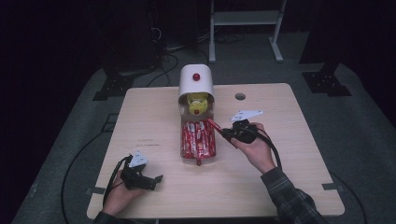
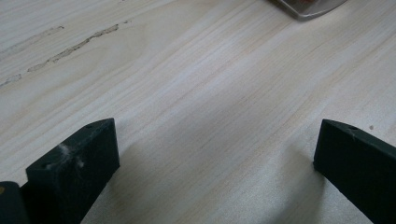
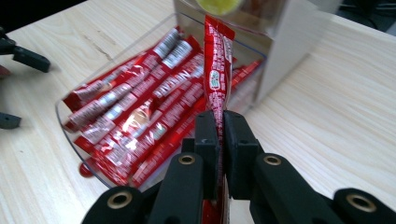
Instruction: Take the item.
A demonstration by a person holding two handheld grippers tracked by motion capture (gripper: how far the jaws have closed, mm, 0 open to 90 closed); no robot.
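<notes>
**Q:** Looking across the pictures, what is hidden or hard to make out?

**A:** The print on the red sachet [image 3: 217, 70] is blurred. Its lower end disappears between the jaws. The dispenser [image 1: 196, 84] behind the tray holds a yellow thing, too small to identify.

**Q:** How do the tongs stand?

**A:** The right gripper [image 3: 218, 140] is clamped on the sachet, jaws pressed together around it. The left gripper [image 2: 217, 154] is wide apart, empty, low over bare table [image 2: 196, 84].

**Q:** Where is the sachet?

**A:** Centre of the high view, it sticks up-left from the right gripper [image 1: 226, 132], over the right edge of the clear tray [image 3: 70, 128] full of similar sachets. The left gripper [image 1: 156, 179] sits lower left, well apart.
</notes>
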